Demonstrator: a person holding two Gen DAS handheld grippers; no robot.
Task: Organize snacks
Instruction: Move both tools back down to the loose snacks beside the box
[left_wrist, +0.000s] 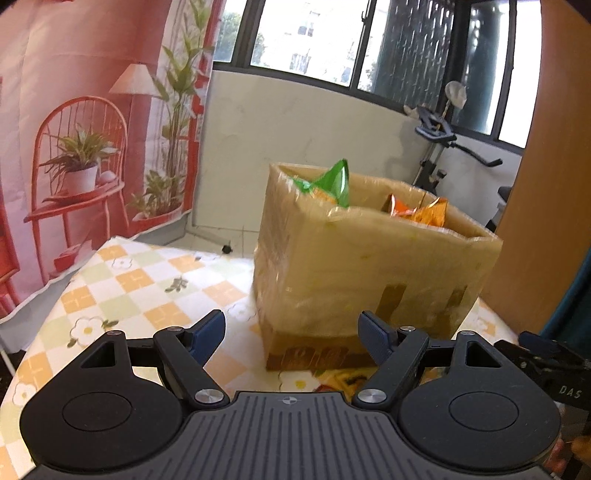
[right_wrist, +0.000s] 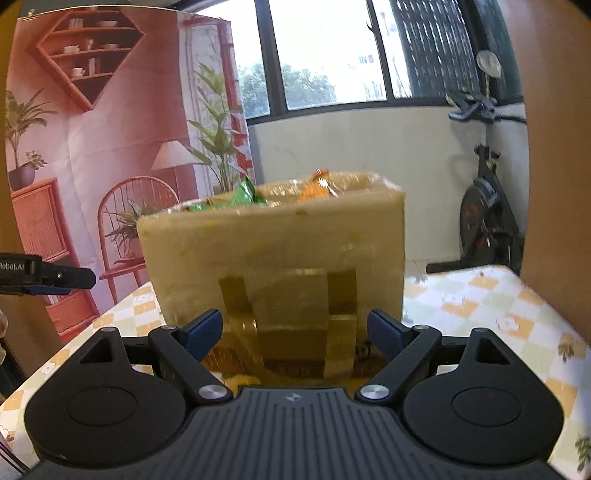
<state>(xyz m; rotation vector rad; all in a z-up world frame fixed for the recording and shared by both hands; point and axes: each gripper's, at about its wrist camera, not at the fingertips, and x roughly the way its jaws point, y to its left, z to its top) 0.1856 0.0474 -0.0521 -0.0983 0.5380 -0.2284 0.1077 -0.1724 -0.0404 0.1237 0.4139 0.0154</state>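
A tan cardboard box (left_wrist: 369, 266) wrapped in clear tape stands on the checkered table; it fills the middle of the right wrist view (right_wrist: 273, 243) too. A green snack bag (left_wrist: 334, 181) and an orange snack bag (left_wrist: 424, 212) stick out of its top, and both show in the right wrist view, green (right_wrist: 242, 194) and orange (right_wrist: 316, 188). My left gripper (left_wrist: 291, 332) is open and empty, just in front of the box's left corner. My right gripper (right_wrist: 295, 330) is open and empty, close to the box's front wall.
The table has a checkered floral cloth (left_wrist: 140, 280). The right gripper's body (left_wrist: 546, 362) shows at the left view's right edge; the left gripper's body (right_wrist: 44, 275) at the right view's left edge. A printed backdrop (left_wrist: 92, 129), an exercise bike (right_wrist: 484, 206) and a wooden panel (left_wrist: 546, 184) stand behind.
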